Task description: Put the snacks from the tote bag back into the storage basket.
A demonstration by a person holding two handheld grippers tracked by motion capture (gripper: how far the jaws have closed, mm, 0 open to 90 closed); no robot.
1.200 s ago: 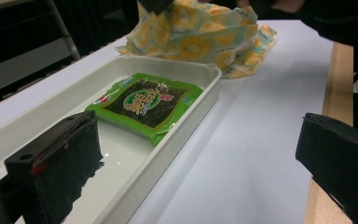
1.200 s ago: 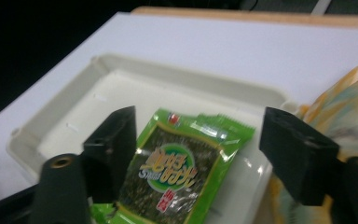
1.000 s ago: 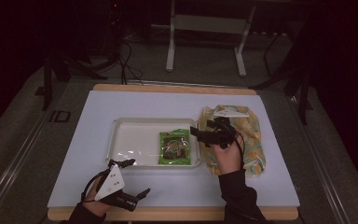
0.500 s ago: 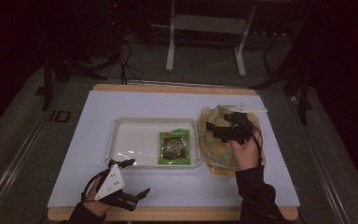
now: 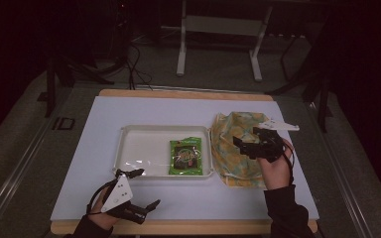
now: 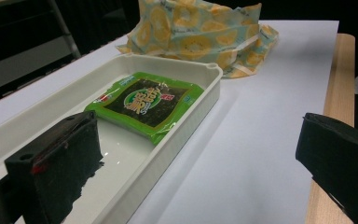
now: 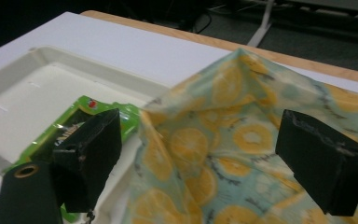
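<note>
High view: we count one tray (image 5: 134, 148), one green packet (image 5: 186, 156), one lemon-print bag (image 5: 233, 144); both claws, left claw (image 5: 141, 191) and right claw (image 5: 250, 141), released; white table (image 5: 149, 111), dark room.

You work at a table (image 5: 158, 106) with a pale, white-blue top and a wooden edge along its far and near sides. A white rectangular tray (image 5: 141, 148) lies flat at the centre of the top. Just beside the tray's right end lies a crumpled cloth bag (image 5: 233, 134) printed with yellow citrus slices, its edge touching the tray's rim.
</note>
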